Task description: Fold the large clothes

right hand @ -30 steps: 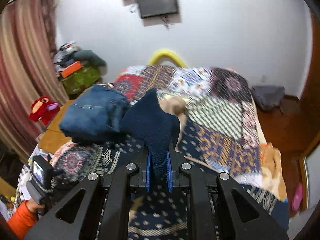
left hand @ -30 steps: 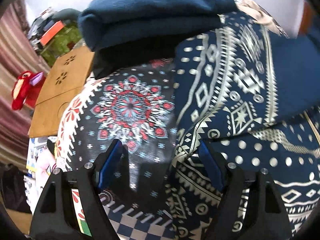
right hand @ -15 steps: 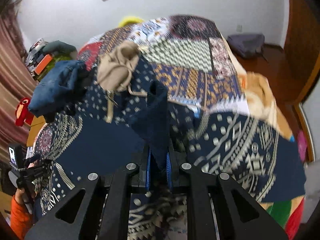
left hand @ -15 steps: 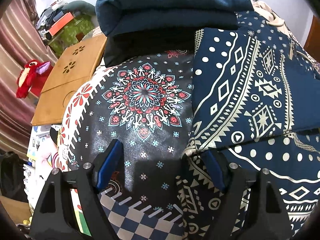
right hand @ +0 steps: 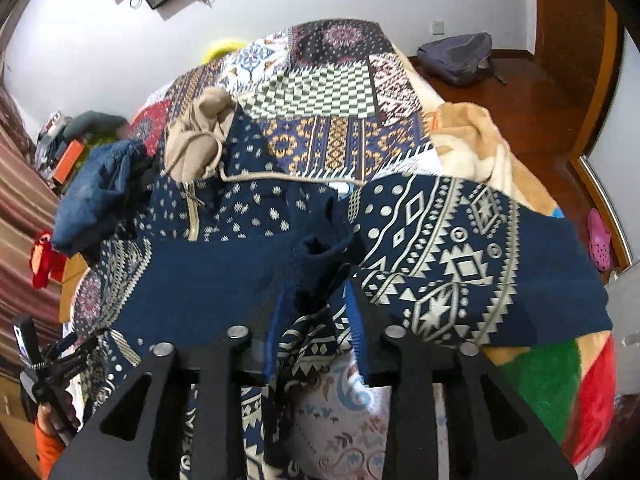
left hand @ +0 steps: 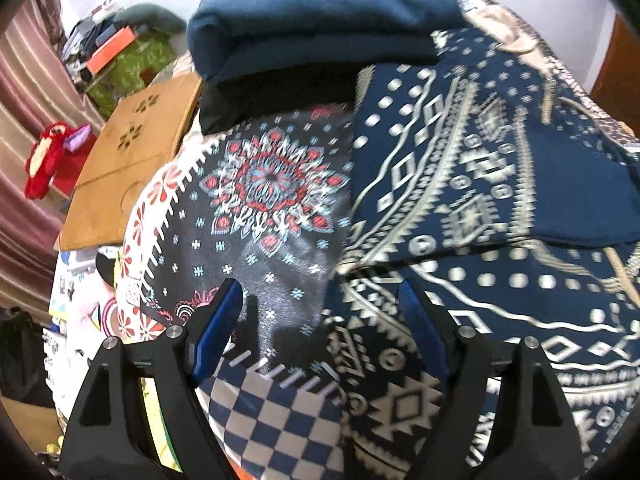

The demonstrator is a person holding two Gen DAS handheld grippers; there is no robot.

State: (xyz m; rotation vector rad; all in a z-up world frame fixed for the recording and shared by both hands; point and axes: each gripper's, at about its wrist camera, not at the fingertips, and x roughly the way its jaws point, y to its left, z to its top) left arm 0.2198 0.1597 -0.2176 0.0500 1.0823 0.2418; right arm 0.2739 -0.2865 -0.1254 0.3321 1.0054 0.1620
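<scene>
Right gripper [right hand: 316, 304] had jaws just opening, loose around dark cuff of patterned navy hoodie [right hand: 460, 248], which lay spread ahead on bed. Left gripper [left hand: 320, 320] stood wide open, empty, hoodie edge under its right finger.

Your left wrist camera sits close over the near-left corner of the bed, tilted steeply down along its blue-padded fingers [left hand: 224, 320], so the mandala patch of the patchwork bedspread [left hand: 272, 184] and the navy patterned hoodie [left hand: 480, 168] fill the frame, with the folded blue garment [left hand: 320, 28] stacked just behind.

Your right wrist camera looks from the foot of the bed, also angled down but taking in far more: the whole bedspread [right hand: 320, 92], the white wall and the wooden floor at right.

Both views share the hoodie [right hand: 440, 248], the folded garment [right hand: 100, 184] and the red plush toy [left hand: 48, 160] [right hand: 42, 260] at left.
</scene>
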